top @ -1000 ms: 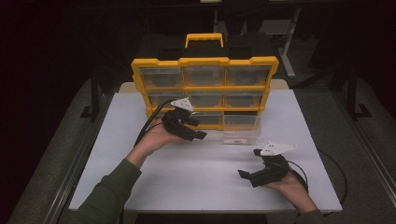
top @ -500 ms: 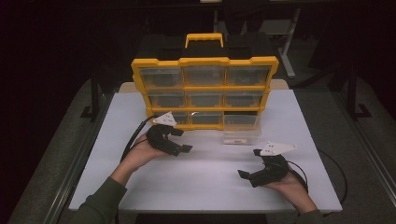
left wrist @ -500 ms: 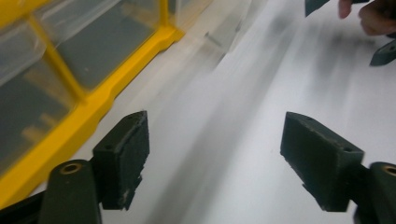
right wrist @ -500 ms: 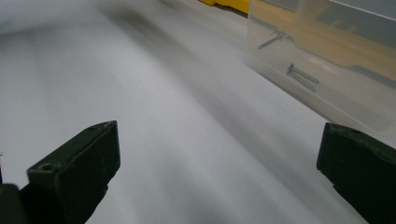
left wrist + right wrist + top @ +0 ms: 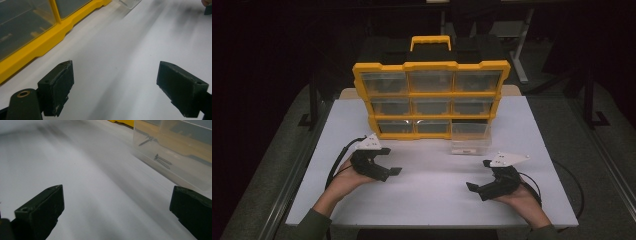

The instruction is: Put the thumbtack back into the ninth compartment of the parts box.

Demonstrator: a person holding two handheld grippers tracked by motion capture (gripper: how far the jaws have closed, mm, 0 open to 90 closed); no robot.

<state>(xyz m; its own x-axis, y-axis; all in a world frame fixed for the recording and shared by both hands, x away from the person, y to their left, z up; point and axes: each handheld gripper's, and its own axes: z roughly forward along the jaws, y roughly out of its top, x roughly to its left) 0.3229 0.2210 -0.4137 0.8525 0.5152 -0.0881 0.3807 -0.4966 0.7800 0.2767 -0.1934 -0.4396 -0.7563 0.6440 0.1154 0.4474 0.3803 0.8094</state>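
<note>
A yellow organizer (image 5: 430, 65) with clear drawers stands upright at the back of the white table (image 5: 432, 200). One clear drawer (image 5: 469, 142) sits on the table in front of the organizer's lower right slot. In the right gripper view this drawer (image 5: 175, 157) holds a few dark screws (image 5: 162, 160). My left gripper (image 5: 391, 170) lies low at the front left, jaws pointing right. The left gripper's (image 5: 115, 75) jaws have just been opening, and only bare table lies between them. My right gripper (image 5: 478, 176) rests at the front right, open and empty, with the drawer just ahead of the right gripper (image 5: 117, 205).
The organizer's yellow base (image 5: 45, 42) runs close along the left gripper's side. A black case (image 5: 432, 47) stands behind the organizer. Cables (image 5: 339, 160) trail from both grippers. The table's front edge (image 5: 432, 225) lies just behind both hands.
My left hand has drawn back from the organizer's lower drawers, toward the front left and down to the table, with its jaws wider apart. The right hand has stayed put.
</note>
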